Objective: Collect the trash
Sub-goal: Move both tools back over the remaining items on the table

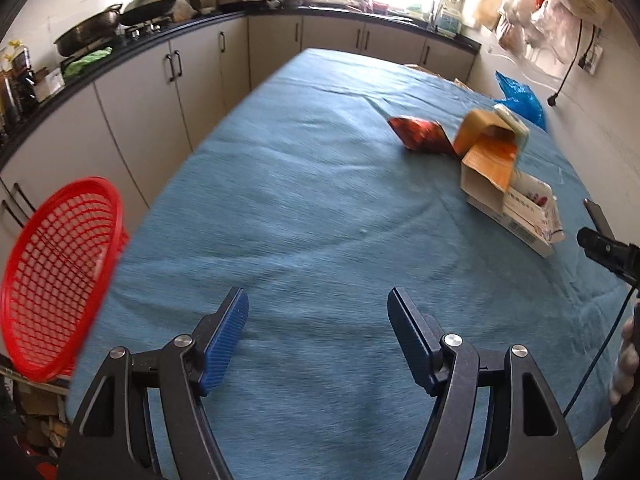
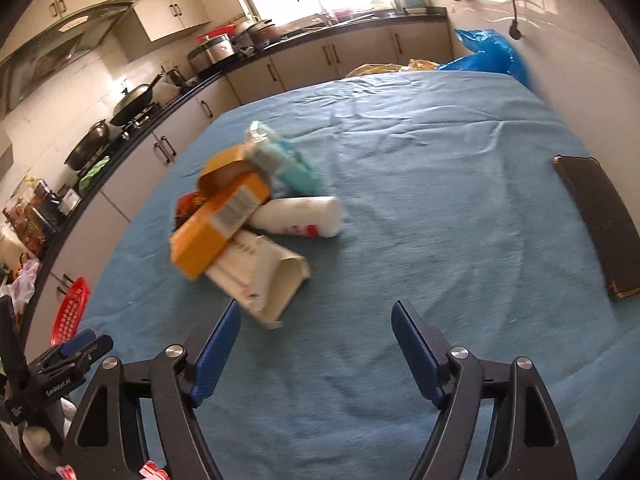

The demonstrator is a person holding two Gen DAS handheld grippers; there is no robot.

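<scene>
Orange cardboard marks the top of the trash heap: an orange box (image 2: 220, 228) lies tilted across a flattened white carton (image 2: 260, 276), with a white bottle (image 2: 298, 216) touching its far side, a pale green packet (image 2: 280, 156) behind it, and a red wrapper (image 1: 420, 134) at the heap's left edge. All of it rests on the blue cloth (image 2: 420, 200) covering the table, left of centre in the right wrist view and far right in the left wrist view. Right gripper (image 2: 316, 320) hovers just short of the white carton, fingers spread wide with nothing between them; left gripper (image 1: 318, 304) hangs over bare cloth, well apart from the heap, fingers likewise spread and empty. Red mesh basket (image 1: 60, 276) stands tilted off the table's left edge, beside the left gripper, and is the likely receptacle. Dark flat slab (image 2: 596, 224), possibly a phone, lies near the right edge; a blue plastic bag (image 2: 488, 54) sits at the far corner. No item appears collected yet. Risks from here: gripping the bottom carton first would tip the orange box and may roll the bottle away; closing on the open, crushed carton mouth could let it fold and slip; the loose cloth may bunch under a low approach; the tilted basket could spill whatever is dropped in.
</scene>
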